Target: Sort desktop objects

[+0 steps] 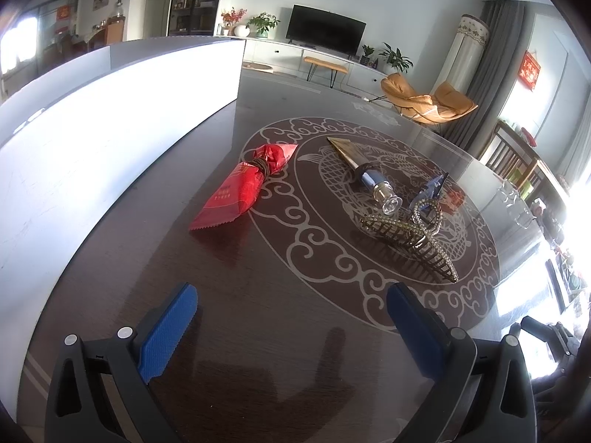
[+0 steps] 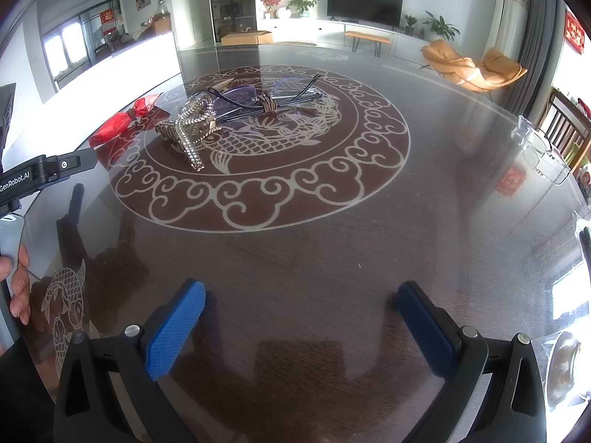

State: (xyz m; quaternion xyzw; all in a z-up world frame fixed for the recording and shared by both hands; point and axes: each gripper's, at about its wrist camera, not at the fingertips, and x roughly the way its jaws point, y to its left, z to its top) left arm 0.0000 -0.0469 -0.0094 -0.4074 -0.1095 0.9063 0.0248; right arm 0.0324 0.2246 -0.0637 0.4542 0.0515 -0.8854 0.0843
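On the dark glass-topped table lie a red snack packet (image 1: pixel 240 188) tied with a cord, a gold cosmetic tube (image 1: pixel 364 170) with a clear cap, a gold rhinestone hair claw (image 1: pixel 410 234) and folded eyeglasses (image 2: pixel 266 101). The packet (image 2: pixel 122 122) and hair claw (image 2: pixel 188 129) also show in the right wrist view. My left gripper (image 1: pixel 291 313) is open and empty, low over the table, short of the packet and claw. My right gripper (image 2: pixel 301 312) is open and empty near the table's front, well short of the objects.
A white box wall (image 1: pixel 122 110) stands along the table's left side. A clear plastic container (image 2: pixel 543 151) sits at the right edge. The left tool's body (image 2: pixel 40 175) and a hand (image 2: pixel 18 288) show at the left of the right wrist view.
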